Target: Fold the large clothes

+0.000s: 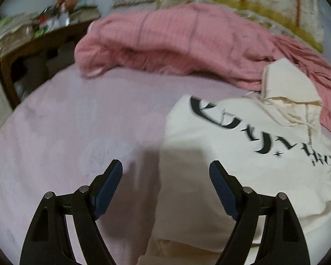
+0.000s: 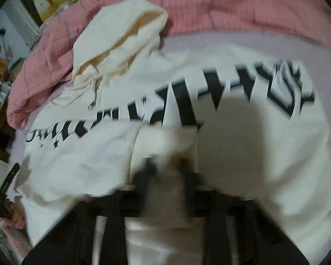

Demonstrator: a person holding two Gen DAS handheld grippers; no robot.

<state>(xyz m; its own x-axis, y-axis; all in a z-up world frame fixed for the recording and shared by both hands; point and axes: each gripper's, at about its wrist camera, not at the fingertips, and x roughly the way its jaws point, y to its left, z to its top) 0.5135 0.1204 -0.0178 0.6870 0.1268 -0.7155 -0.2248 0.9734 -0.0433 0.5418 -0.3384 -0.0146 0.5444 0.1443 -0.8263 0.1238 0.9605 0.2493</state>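
Left gripper (image 1: pixel 166 174) jaws released above sheet (image 1: pixel 77 132), right gripper (image 2: pixel 165 165) clenched on hoodie (image 2: pixel 253 143)

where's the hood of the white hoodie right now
In the left wrist view the hood sits at upper right, resting against the pink blanket; in the right wrist view it is at upper left, above the black lettering.

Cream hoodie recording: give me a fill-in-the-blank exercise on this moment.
1. The lettering printed on the cream hoodie is ____ in colour.
2. The left gripper has its jaws ____, with nothing between them.
3. The hoodie lies on a pale ____ sheet.
4. Behind the hoodie, a pink ____ is bunched up.

Missing words: black; open; pink; blanket
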